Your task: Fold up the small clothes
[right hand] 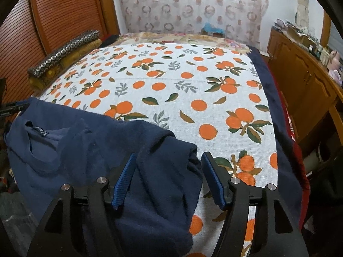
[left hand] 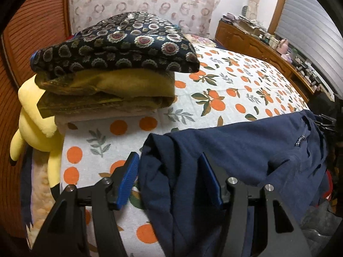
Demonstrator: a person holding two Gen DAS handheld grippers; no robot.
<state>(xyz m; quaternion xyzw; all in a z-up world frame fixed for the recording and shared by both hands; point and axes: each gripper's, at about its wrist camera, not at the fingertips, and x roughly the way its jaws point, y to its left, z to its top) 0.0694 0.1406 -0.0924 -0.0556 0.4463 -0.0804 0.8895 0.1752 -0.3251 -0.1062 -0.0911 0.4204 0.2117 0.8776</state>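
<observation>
A navy blue T-shirt point(left hand: 246, 150) lies spread across the near edge of the bed, its collar and label toward the middle; it also shows in the right wrist view point(right hand: 90, 150). My left gripper point(left hand: 169, 160) is open, its blue pads either side of the shirt's bunched left sleeve. My right gripper point(right hand: 169, 160) is open, its pads either side of the bunched right sleeve. Cloth lies between both pairs of pads; neither pair is closed on it.
A stack of folded clothes point(left hand: 111, 68), dark patterned on top of mustard, sits at the bed's left side. A yellow plush toy point(left hand: 36, 115) hangs beside it. The orange-print bedsheet point(right hand: 171, 81) covers the bed. A wooden dresser point(right hand: 304, 81) stands at right.
</observation>
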